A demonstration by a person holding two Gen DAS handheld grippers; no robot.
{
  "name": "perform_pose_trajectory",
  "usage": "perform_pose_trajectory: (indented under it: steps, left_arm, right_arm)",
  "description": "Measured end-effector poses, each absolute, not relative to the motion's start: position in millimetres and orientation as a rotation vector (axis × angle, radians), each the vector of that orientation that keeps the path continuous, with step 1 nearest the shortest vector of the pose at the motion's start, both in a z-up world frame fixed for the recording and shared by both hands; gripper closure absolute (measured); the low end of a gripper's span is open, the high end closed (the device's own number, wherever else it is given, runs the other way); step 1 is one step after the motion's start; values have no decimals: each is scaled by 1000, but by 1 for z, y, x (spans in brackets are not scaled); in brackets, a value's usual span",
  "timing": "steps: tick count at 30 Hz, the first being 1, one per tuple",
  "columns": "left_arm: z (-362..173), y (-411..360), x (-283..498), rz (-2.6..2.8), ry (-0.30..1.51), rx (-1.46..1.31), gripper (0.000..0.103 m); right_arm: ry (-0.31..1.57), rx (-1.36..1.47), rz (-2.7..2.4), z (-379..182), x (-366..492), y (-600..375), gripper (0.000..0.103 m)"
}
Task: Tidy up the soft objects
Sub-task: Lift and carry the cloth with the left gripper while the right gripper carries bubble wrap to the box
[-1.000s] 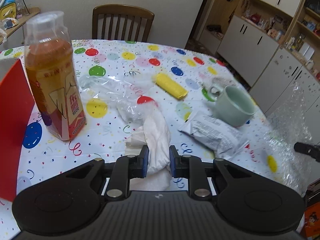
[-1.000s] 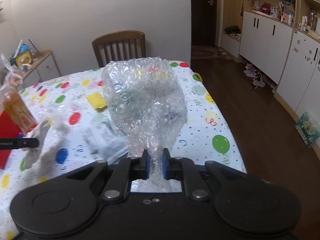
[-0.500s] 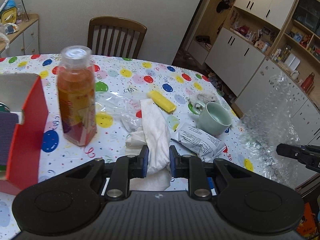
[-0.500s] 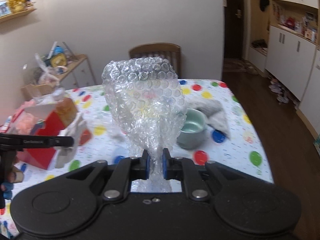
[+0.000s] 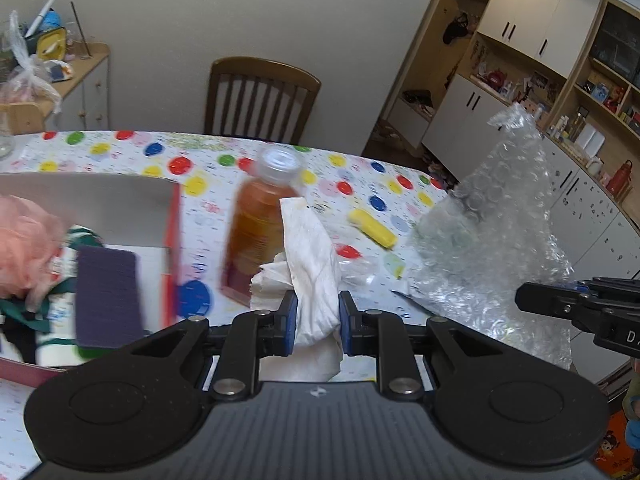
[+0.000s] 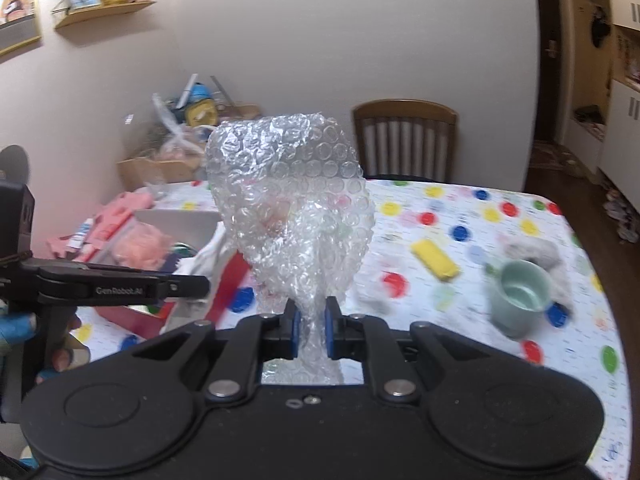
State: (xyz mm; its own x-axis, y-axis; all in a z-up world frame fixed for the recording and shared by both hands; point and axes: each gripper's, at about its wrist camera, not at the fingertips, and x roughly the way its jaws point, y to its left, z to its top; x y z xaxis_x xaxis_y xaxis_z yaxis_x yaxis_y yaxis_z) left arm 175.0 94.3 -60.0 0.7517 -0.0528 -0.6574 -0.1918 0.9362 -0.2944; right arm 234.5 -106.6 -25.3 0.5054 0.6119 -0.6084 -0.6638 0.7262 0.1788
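Soft white cloth (image 5: pixel 314 276) is squeezed tight in the left gripper (image 5: pixel 318 330) and bubble wrap (image 6: pixel 292 208) in the right gripper (image 6: pixel 310 332), probably heading for the red box (image 5: pixel 172 240) with the other soft things.

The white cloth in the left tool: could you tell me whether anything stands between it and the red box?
Nothing visible does. The white cloth hangs clamped in the left tool; the red box lies open to its left, and the orange bottle stands behind the cloth.

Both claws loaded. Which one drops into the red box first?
Probably left. The left claw holds the cloth right beside the open red box. The right claw, shut on bubble wrap, sits farther out, with the left claw between it and the box.
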Motion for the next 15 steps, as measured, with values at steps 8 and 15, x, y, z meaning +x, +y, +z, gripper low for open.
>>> perform_pose_trajectory:
  steps: [8, 15]
  left_arm:
    - [-51, 151, 144, 123, 712, -363, 82]
    - [-47, 199, 120, 160, 705, -353, 82]
  right_arm:
    - [691, -118, 860, -15, 214, -33, 92]
    - [694, -128, 910, -15, 205, 25, 92]
